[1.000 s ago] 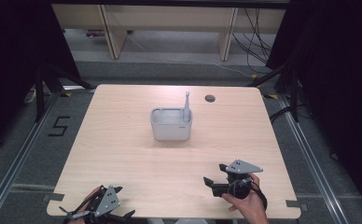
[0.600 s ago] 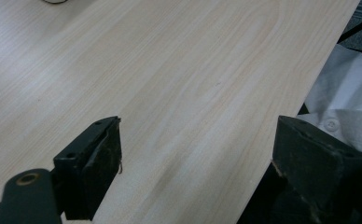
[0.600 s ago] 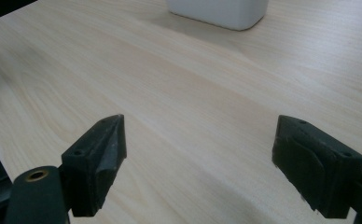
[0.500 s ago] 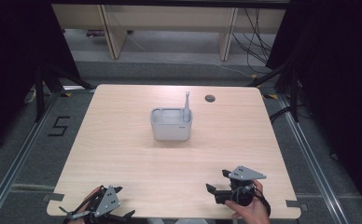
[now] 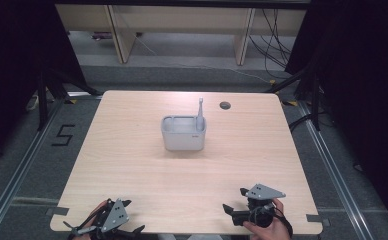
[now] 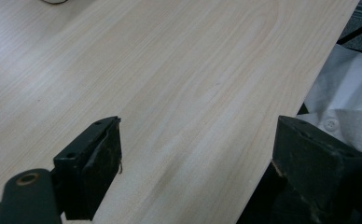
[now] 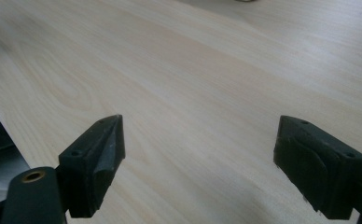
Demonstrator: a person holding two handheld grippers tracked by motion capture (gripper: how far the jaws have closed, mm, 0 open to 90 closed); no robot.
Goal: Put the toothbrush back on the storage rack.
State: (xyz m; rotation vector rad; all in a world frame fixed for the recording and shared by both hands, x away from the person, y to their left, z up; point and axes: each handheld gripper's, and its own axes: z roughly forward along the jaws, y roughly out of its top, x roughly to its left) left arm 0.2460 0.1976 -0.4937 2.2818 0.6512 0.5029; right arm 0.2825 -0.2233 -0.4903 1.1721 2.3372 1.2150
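grey caddy [image 5: 183, 134] mid-bench, upright tool [image 5: 200, 113] in its right end, well beyond both tongs | left tongs [image 5: 113, 222] wide open, empty, near-left corner | right tongs [image 5: 236, 204] wide open, empty, near edge, slightly nearer

We see a pale wood-grain tabletop [image 5: 132, 165] with a round cable hole [image 5: 225, 105] near its far edge, standing on grey floor [image 5: 27, 165] marked with a black numeral 5 [image 5: 63, 135], beige shelving [image 5: 182, 25] behind it, cables [image 5: 274, 45] trailing, and black curtains [image 5: 362, 75] at both sides
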